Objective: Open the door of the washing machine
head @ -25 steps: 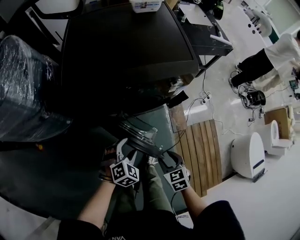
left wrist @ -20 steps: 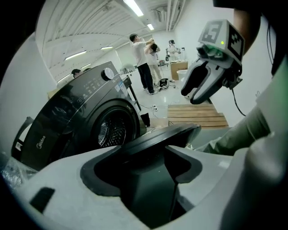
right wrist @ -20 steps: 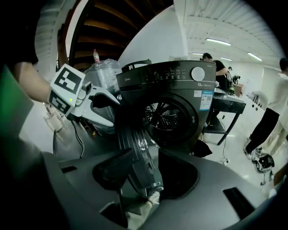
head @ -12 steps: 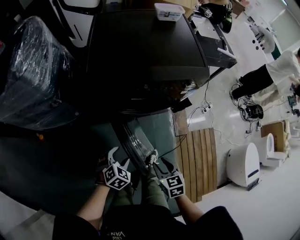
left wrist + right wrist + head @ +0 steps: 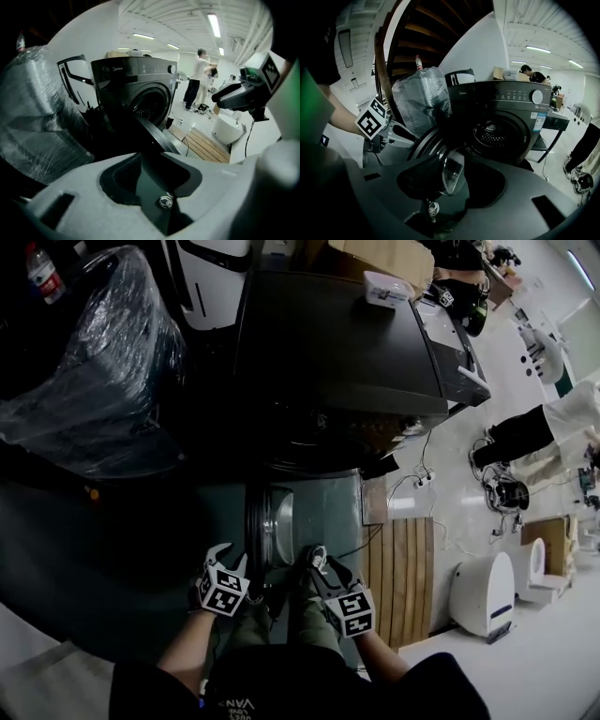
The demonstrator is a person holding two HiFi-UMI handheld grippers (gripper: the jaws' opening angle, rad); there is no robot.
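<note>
Since a second ago the door [image 5: 266,529] is being swung wide, edge-on at centre frame below the washing machine [image 5: 337,352]. The left gripper [image 5: 225,557] is being closed on nothing; the right gripper [image 5: 322,563] is being held spread, empty. Opening is judged essentially done.

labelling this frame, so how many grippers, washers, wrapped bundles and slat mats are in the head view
grippers: 2, left gripper (jaws closing, nothing between them), right gripper
washer: 1
wrapped bundle: 1
slat mat: 1
total: 5
</note>
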